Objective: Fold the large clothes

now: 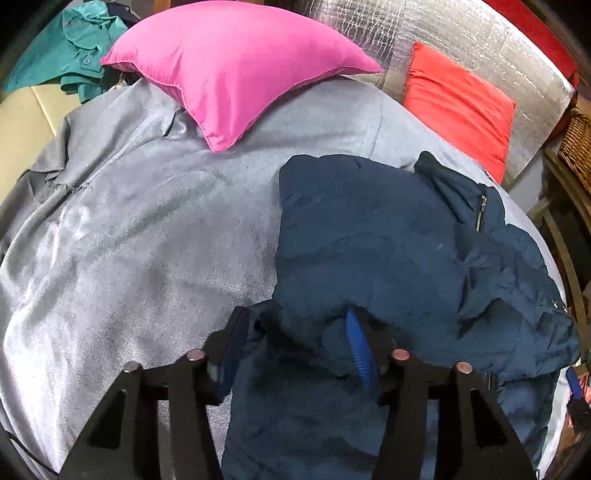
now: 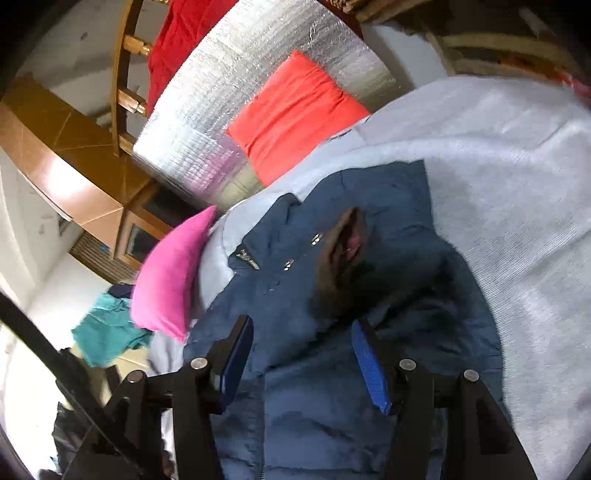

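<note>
A navy blue padded jacket [image 1: 388, 240] lies crumpled on a grey cover [image 1: 147, 240], with its zip and snap buttons showing. My left gripper [image 1: 295, 332] stands over the jacket's near edge. Its jaws are apart, a hump of navy fabric lies between them, and the blue pads do not press on it. In the right wrist view the same jacket [image 2: 351, 295] shows a brownish opening with a pink inside [image 2: 347, 243]. My right gripper [image 2: 301, 347] is open just above the jacket, with only flat fabric below its fingers.
A pink pillow [image 1: 229, 70] rests on the cover behind the jacket, and an orange-red pillow [image 1: 458, 107] leans on a silver foil sheet [image 1: 461, 33]. A teal shirt [image 1: 66, 51] lies at the far left. A wicker basket [image 1: 578, 144] and wooden furniture [image 2: 55, 147] border the area.
</note>
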Demonstrator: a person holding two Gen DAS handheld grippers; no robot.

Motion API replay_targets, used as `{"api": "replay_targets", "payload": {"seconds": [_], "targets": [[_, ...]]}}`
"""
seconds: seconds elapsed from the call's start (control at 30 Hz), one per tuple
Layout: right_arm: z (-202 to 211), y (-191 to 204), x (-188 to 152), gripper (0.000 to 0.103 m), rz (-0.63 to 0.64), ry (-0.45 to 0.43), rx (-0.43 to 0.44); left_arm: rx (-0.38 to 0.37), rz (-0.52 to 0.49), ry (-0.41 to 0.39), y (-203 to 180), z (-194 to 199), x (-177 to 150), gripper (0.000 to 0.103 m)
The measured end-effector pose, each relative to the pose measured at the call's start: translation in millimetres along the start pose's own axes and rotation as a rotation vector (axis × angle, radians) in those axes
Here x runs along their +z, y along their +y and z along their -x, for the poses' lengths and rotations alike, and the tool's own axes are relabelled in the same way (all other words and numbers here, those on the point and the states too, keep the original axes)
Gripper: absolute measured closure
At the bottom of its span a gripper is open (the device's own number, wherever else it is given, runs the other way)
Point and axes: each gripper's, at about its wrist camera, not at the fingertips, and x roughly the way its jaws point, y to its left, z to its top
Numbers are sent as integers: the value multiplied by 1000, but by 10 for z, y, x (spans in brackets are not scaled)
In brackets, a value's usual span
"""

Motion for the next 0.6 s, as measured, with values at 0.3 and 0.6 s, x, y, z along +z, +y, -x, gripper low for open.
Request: {"api": "replay_targets", "payload": {"seconds": [0.3, 0.6], "targets": [[-265, 84, 218, 92, 87, 19, -80, -6, -26, -2, -37, -70, -1, 86], [-659, -19, 182, 91, 195, 116, -203, 46, -85, -22, -117, -198, -31, 86]]}}
